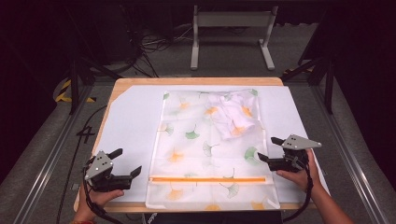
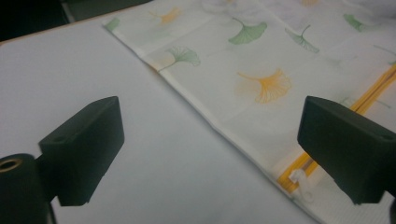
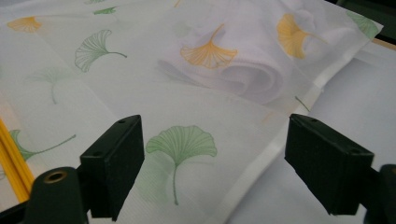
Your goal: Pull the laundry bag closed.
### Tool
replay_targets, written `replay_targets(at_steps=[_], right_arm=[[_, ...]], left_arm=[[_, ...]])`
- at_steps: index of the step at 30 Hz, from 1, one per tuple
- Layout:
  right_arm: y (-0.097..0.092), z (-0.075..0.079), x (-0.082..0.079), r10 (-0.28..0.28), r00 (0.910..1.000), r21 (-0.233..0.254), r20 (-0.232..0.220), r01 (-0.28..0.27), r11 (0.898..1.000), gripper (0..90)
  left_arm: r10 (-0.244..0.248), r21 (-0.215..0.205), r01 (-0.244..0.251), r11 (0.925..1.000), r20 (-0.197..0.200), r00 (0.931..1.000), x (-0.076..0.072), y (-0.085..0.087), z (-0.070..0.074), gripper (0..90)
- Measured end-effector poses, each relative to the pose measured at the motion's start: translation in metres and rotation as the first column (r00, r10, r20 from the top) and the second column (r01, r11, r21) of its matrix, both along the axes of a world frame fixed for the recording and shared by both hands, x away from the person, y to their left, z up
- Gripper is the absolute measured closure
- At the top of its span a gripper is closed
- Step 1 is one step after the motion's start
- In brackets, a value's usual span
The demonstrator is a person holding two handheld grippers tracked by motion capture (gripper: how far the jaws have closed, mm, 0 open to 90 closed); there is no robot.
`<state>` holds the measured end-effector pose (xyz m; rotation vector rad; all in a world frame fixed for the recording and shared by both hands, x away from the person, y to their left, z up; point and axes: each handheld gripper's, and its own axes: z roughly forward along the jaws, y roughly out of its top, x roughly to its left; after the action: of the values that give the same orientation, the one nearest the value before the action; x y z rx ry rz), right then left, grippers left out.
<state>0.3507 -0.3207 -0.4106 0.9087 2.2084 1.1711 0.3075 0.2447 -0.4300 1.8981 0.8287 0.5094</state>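
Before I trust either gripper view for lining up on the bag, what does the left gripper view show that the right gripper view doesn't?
Left gripper view: the zipper pull at the end of the orange zipper, and the bag's side edge on the white sheet.
Right gripper view: the folded white cloth inside the bag.
Both: the ginkgo-print mesh bag, the orange zipper, and open jaws with nothing between them.

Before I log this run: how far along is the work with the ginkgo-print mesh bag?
Done, it seems: a folded white cloth already sits inside the mesh bag, near its far right corner. In hand: nothing yet; the left gripper and right gripper hover open at the bag's side edges. Left: the orange zipper near the front edge, with its white pull at the left end, probably remains to be worked.
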Motion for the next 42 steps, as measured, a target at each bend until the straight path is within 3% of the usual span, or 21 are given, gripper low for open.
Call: replay_targets(at_steps=[2,7,14,18,22,23,24,25,26,28,31,33,34,35,38,39,41,42], right_arm=[[0.003,-0.001,0.001,0.014,0.9999,0.0,-0.009,-0.014,1.0,23.7],[0.01,0.0,0.004,0.043,0.9988,0.015,-0.024,-0.042,0.999,27.7],[0.035,0.004,0.011,0.118,0.9928,0.011,-0.024,-0.117,0.993,42.8],[0.052,0.01,0.01,0.172,0.985,0.007,-0.002,-0.172,0.985,49.4],[0.065,0.013,0.011,0.223,0.9746,0.015,-0.013,-0.223,0.975,52.6],[0.078,0.013,0.011,0.256,0.9663,-0.001,-0.023,-0.256,0.967,54.3],[0.078,0.013,0.011,0.256,0.9663,-0.001,-0.023,-0.256,0.967,54.3],[0.092,0.014,0.009,0.296,0.9543,-0.004,-0.04,-0.296,0.955,57.2],[0.092,0.014,0.009,0.296,0.9543,-0.004,-0.04,-0.296,0.955,57.2],[0.115,0.016,0.006,0.349,0.9354,-0.016,-0.059,-0.35,0.937,62.8],[0.14,0.019,0.002,0.401,0.9141,-0.041,-0.061,-0.404,0.914,68.8],[0.157,0.021,0.001,0.443,0.8946,-0.041,-0.057,-0.446,0.894,75.6],[0.157,0.021,0.001,0.443,0.8946,-0.041,-0.057,-0.446,0.894,75.6],[0.165,0.022,0.001,0.464,0.8841,-0.042,-0.058,-0.466,0.884,77.6],[0.193,0.025,-0.003,0.537,0.841,-0.052,-0.064,-0.54,0.84,84.5],[0.199,0.025,-0.003,0.549,0.8333,-0.054,-0.065,-0.552,0.832,85.0],[0.216,0.025,-0.005,0.583,0.8088,-0.056,-0.075,-0.587,0.807,86.3],[0.223,0.025,-0.006,0.59,0.8034,-0.059,-0.077,-0.595,0.802,86.3]], left_arm=[[-0.01,0.032,0.011,0.9994,-0.013,0.9999,-0.001,-0.001,-0.003,17.9],[-0.04,0.041,0.041,0.9983,-0.043,0.9983,-0.007,0.0,-0.007,29.3],[-0.054,0.038,0.056,0.9977,-0.044,0.9976,-0.026,0.003,-0.011,54.1],[-0.119,0.041,0.12,0.992,-0.026,0.9926,-0.04,0.001,-0.008,77.1],[-0.155,0.06,0.157,0.9858,-0.032,0.9874,-0.045,-0.004,-0.007,86.3],[-0.165,0.074,0.168,0.983,-0.047,0.9852,-0.047,-0.008,-0.008,89.3],[-0.165,0.074,0.168,0.983,-0.047,0.9852,-0.047,-0.008,-0.008,89.5],[-0.181,0.077,0.187,0.9794,-0.068,0.9811,-0.049,-0.011,-0.011,90.0],[-0.181,0.077,0.187,0.9794,-0.068,0.9811,-0.049,-0.011,-0.011,90.0],[-0.205,0.109,0.216,0.9703,-0.099,0.9737,-0.053,-0.019,-0.016,90.0],[-0.22,0.124,0.232,0.9648,-0.104,0.9701,-0.053,-0.024,-0.017,90.0],[-0.235,0.128,0.249,0.96,-0.117,0.9649,-0.052,-0.03,-0.019,90.0],[-0.235,0.128,0.249,0.96,-0.117,0.9649,-0.052,-0.03,-0.019,90.0],[-0.235,0.141,0.252,0.9574,-0.124,0.964,-0.052,-0.033,-0.021,90.0],[-0.247,0.153,0.269,0.9509,-0.145,0.9579,-0.049,-0.037,-0.026,89.7],[-0.25,0.16,0.274,0.9483,-0.154,0.956,-0.049,-0.039,-0.028,89.7],[-0.261,0.167,0.287,0.9433,-0.161,0.9519,-0.048,-0.042,-0.03,89.9],[-0.261,0.171,0.288,0.9424,-0.165,0.9513,-0.048,-0.043,-0.031,89.9]])
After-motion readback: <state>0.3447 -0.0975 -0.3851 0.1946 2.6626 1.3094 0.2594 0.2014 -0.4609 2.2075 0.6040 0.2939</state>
